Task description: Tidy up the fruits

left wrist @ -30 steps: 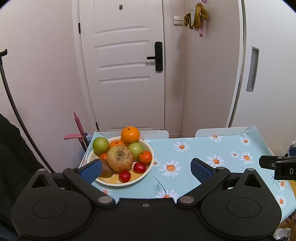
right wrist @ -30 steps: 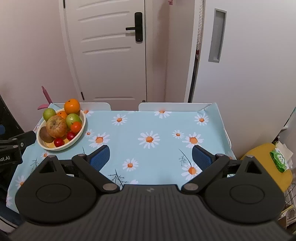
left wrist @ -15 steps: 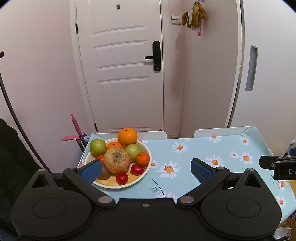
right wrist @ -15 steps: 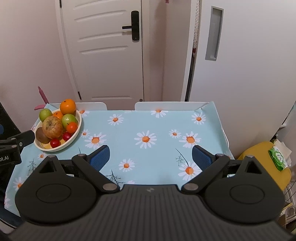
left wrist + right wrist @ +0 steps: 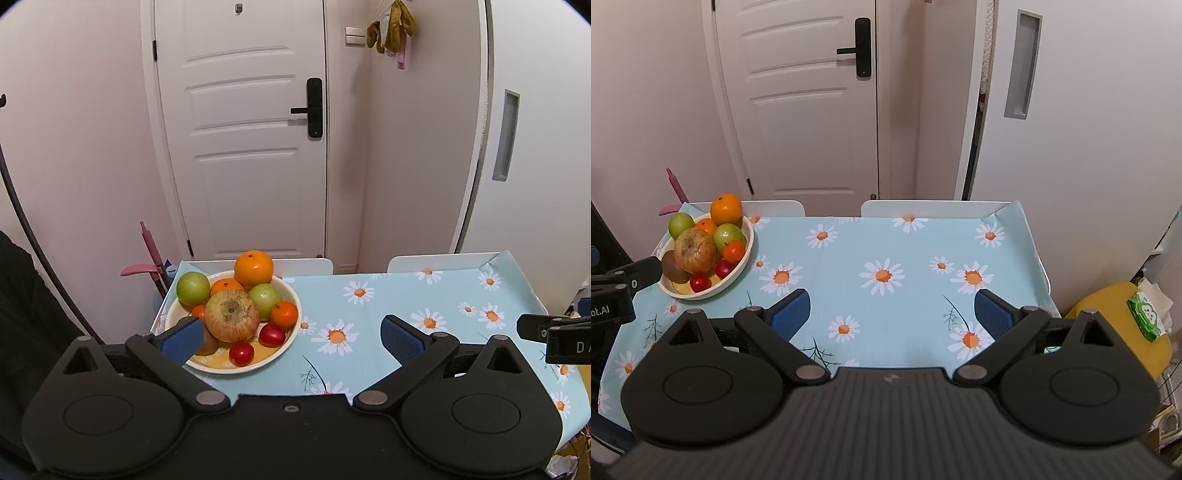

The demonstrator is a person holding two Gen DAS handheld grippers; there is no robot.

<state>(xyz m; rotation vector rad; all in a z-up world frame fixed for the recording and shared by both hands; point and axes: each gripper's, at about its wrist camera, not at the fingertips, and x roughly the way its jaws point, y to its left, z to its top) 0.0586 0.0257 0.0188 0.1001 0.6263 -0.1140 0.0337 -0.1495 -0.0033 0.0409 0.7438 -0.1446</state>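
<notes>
A cream bowl (image 5: pixel 291 325) (image 5: pixel 746 254) piled with fruit sits at the table's far left corner. In it are a big orange (image 5: pixel 254 268), two green apples (image 5: pixel 193 288), a large brownish apple (image 5: pixel 232 315) (image 5: pixel 694 250), small tangerines (image 5: pixel 284 314), two red cherry-like fruits (image 5: pixel 242 353) and a brown kiwi (image 5: pixel 675 270). My left gripper (image 5: pixel 291 338) is open just in front of the bowl, its left fingertip (image 5: pixel 183 339) overlapping the rim. My right gripper (image 5: pixel 892 317) is open over the tablecloth's near middle, holding nothing.
The table (image 5: pixel 886 243) wears a light blue daisy cloth, with two white chair backs (image 5: pixel 923 208) at its far edge. Beyond is a white door (image 5: pixel 243 147). A yellow stool with a green wipes pack (image 5: pixel 1145 317) stands right of the table; a pink handle (image 5: pixel 147 254) is at the left.
Both grippers have shifted a little, so the bowl has drifted slightly left in the views. Both stay open and no fruit has moved.
</notes>
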